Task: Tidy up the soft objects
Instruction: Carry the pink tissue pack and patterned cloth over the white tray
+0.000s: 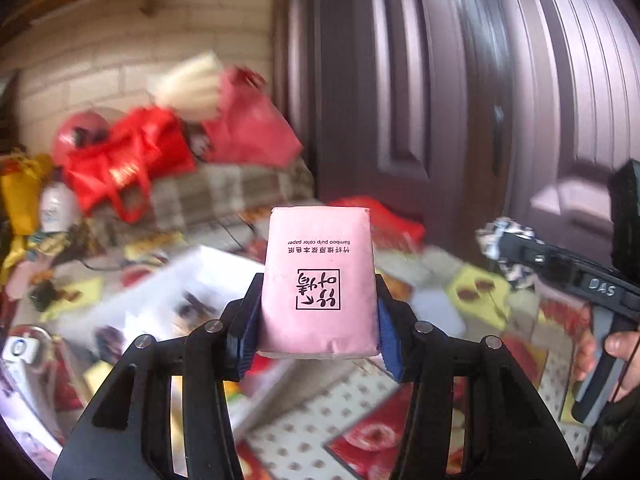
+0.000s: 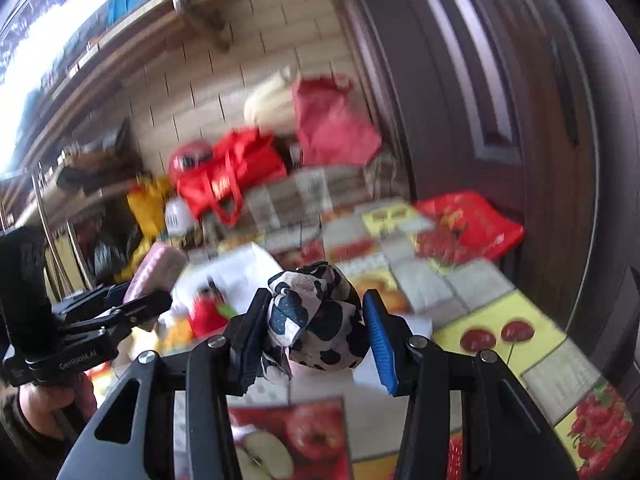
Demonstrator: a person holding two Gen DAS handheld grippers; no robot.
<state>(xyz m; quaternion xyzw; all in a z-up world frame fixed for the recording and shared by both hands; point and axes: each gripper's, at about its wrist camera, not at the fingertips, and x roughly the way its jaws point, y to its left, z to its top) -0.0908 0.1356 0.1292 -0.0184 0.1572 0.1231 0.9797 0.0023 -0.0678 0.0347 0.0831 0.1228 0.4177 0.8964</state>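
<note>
The left gripper has its jaws set fairly wide and pressed against both long sides of a pink tissue pack, which fills the whole gap between them. The pack stands out lengthwise from the jaws, held clear above the surface, with its printed face up and the lettering upside down to the camera. In the right wrist view the same pack shows blurred at the left, sticking out of the left gripper.

The right gripper has its jaws at a middling width, closed on a cow-print cloth bundle, white with black patches. The bundle is bunched up; the left jaw presses into it, and the blue pad of the right jaw meets its other side. From the left wrist view the right gripper comes in at the right of the tissue pack, with the bundle at its tip.

Under both lies a fruit-patterned tablecloth. Beyond the tissue pack, against the brick wall, sit red bags, much blurred.
</note>
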